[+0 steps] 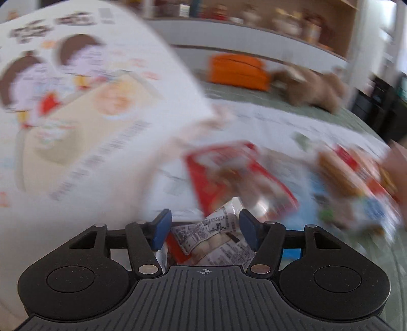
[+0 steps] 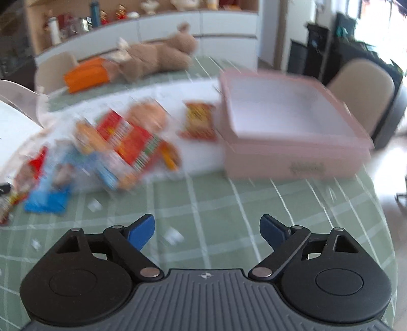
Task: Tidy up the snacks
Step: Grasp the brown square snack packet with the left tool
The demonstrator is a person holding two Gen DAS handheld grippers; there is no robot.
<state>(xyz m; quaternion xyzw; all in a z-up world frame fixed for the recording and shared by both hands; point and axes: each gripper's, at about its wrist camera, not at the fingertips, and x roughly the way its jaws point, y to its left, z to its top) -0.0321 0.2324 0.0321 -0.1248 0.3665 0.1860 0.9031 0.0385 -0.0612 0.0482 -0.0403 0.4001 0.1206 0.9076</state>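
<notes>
My left gripper (image 1: 203,229) has its blue fingers around a white printed snack packet (image 1: 208,235) and grips it. A red snack pack (image 1: 236,175) and a colourful pack (image 1: 356,178) lie ahead, blurred. A large white printed bag (image 1: 84,101) fills the left. In the right wrist view my right gripper (image 2: 207,230) is open and empty above the green checked tablecloth (image 2: 229,201). A pile of snack packs (image 2: 119,147) lies to its left, one red-yellow pack (image 2: 199,121) beside a pink box (image 2: 292,127).
A brown teddy bear (image 2: 157,57) and an orange box (image 2: 87,73) lie at the back of the table. A beige chair (image 2: 361,91) stands behind the pink box. Shelves with ornaments (image 2: 101,17) line the wall. A blue packet (image 2: 48,201) lies at the pile's near edge.
</notes>
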